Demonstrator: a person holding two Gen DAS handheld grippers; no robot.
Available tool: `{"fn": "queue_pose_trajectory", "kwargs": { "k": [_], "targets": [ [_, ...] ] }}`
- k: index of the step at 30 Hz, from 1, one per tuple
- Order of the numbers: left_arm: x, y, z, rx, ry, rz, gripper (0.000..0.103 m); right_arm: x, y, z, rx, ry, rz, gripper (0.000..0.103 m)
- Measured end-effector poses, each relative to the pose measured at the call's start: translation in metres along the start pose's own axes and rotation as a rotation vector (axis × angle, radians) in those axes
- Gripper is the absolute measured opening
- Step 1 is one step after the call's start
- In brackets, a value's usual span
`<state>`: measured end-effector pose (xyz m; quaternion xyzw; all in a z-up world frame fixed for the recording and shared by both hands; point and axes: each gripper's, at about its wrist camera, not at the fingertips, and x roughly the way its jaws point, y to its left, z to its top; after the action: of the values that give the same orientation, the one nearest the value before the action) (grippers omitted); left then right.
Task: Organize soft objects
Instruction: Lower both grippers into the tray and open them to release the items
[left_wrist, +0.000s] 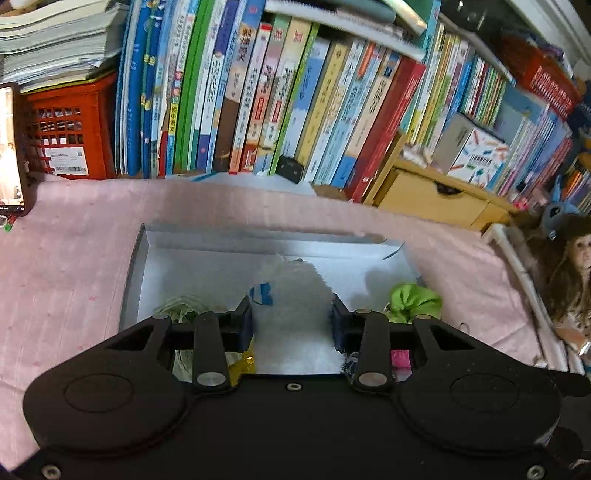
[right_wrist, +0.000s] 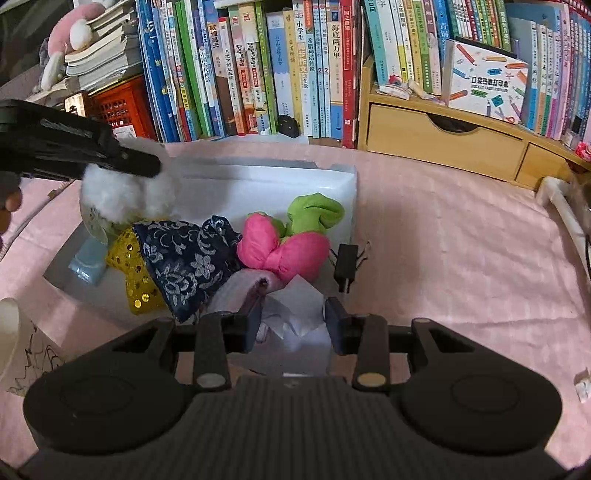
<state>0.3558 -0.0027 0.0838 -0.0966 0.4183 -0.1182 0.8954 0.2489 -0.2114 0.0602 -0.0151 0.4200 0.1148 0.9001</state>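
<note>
My left gripper (left_wrist: 292, 314) is shut on a fluffy white plush toy (left_wrist: 295, 295) and holds it above the white box (left_wrist: 207, 240). The right wrist view shows the same left gripper (right_wrist: 144, 166) clamped on the white plush (right_wrist: 125, 195) over the box's left end. In the box (right_wrist: 332, 177) lie a navy floral cloth pouch (right_wrist: 184, 258), a yellow sequin piece (right_wrist: 136, 273), a pink bow plush (right_wrist: 284, 251) and a green plush (right_wrist: 314, 214). My right gripper (right_wrist: 293, 321) is open and empty over the box's near end, above crumpled white paper (right_wrist: 295, 306).
The box sits on a pink cloth (right_wrist: 443, 240). A row of upright books (right_wrist: 258, 66) lines the back, with a red crate (right_wrist: 122, 107) at left and a wooden drawer unit (right_wrist: 443, 144) at right. A black binder clip (right_wrist: 345, 266) hangs on the box's right wall. A doll (left_wrist: 569, 269) stands at far right.
</note>
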Motion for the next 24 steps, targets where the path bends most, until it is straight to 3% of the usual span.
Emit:
{"fn": "queue_pose_trajectory", "kwargs": {
  "k": [4, 7, 14, 20, 24],
  "targets": [
    [0.011, -0.003, -0.001, 0.017, 0.017, 0.032, 0.037, 0.005, 0.0, 0.005, 0.012, -0.002, 0.011, 0.043],
    [0.018, -0.01, -0.005, 0.076, 0.026, 0.097, 0.037, 0.009, 0.0, 0.007, 0.02, -0.001, 0.016, 0.043],
    [0.021, -0.013, -0.008, 0.093, 0.045, 0.12, 0.039, 0.016, -0.003, 0.006, 0.055, -0.028, 0.055, 0.043],
    [0.011, -0.019, -0.009, 0.134, 0.018, 0.141, 0.057, 0.014, -0.004, 0.004, 0.069, -0.048, 0.066, 0.049],
    [0.0, -0.026, -0.012, 0.177, -0.015, 0.146, 0.071, 0.009, -0.003, 0.002, 0.08, -0.059, 0.067, 0.063]
  ]
}}
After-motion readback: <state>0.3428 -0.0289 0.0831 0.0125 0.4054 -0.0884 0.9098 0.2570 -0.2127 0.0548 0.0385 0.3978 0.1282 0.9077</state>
